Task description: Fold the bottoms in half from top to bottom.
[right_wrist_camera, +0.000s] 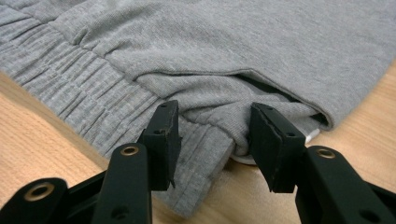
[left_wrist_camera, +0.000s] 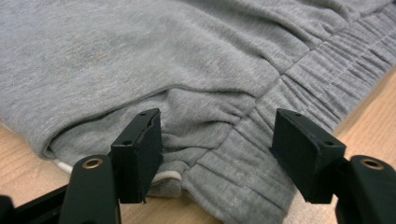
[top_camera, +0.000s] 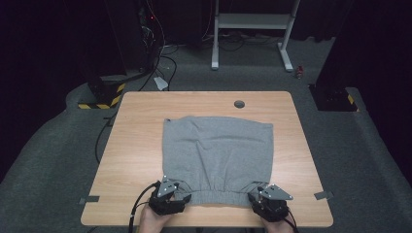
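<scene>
From the high view I have both hands coming in at the near edge of the bench (top_camera: 145, 126), cut off at the wrist by the bottom of the frame. The left tool (top_camera: 180, 194) sits at the near-left corner of the grey garment (top_camera: 217, 150), the right tool (top_camera: 253, 195) at the near-right corner, both lying low and pointing away from me along the bench top.

The garment lies spread flat in the middle of the bench, its gathered waistband (top_camera: 218, 196) along the near edge between my two tools.

In the left gripper view, the left tool (left_wrist_camera: 217, 149) is spread wide, its jaws standing either side of the waistband (left_wrist_camera: 261, 135) corner; the left-hand jaw touches the bunched cloth, the other stands just off it, so nothing is pinched. A white cord (left_wrist_camera: 166, 176) peeks out under the hem beside that jaw.

In the right gripper view, the right tool (right_wrist_camera: 212, 140) is also spread, with the folded corner of the garment (right_wrist_camera: 233, 56) between the jaws. The right-hand jaw presses into the fold; the left-hand one rests over the waistband (right_wrist_camera: 84, 88). I cannot tell whether the cloth is truly gripped. A white tag or cord end (right_wrist_camera: 312, 135) shows under the fold, too small to identify.
</scene>
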A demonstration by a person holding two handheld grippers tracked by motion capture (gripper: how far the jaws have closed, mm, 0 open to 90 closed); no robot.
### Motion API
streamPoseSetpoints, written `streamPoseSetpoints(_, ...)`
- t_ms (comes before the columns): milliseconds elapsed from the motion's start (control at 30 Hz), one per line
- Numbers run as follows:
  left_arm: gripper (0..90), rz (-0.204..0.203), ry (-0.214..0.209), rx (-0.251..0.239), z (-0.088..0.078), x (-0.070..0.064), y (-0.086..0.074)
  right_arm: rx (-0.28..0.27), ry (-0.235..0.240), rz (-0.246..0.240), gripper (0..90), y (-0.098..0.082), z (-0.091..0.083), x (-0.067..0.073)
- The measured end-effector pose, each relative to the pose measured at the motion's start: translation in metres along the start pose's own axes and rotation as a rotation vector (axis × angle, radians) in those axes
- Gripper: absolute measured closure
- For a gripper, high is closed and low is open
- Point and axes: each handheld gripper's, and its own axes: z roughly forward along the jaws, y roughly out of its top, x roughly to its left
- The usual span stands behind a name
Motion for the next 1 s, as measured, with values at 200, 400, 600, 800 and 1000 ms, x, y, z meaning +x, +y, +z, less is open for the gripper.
streamPoseSetpoints(200, 33.0, 0.002, -0.013, 0.009, -0.005, -0.005, -0.003, 0.015, 0.003, -0.006, 53.2, -0.001, -0.003, 0.0)
streamPoseSetpoints(400, 31.9, -0.007, -0.083, 0.017, -0.01, -0.002, -0.006, 0.043, 0.006, -0.01, 52.6, 0.0, -0.007, 0.003)
streamPoseSetpoints(600, 32.1, -0.062, -0.12, -0.017, -0.022, 0.01, 0.003, 0.028, 0.012, -0.006, 50.7, 0.009, -0.015, 0.004)
streamPoseSetpoints(800, 31.5, -0.123, -0.074, -0.016, -0.028, 0.039, 0.022, -0.091, 0.14, -0.051, 52.5, 0.039, -0.022, 0.036)
streamPoseSetpoints(1000, 31.6, -0.138, -0.004, 0.012, -0.03, 0.062, 0.039, -0.064, 0.24, -0.119, 52.2, 0.05, 0.006, 0.07)
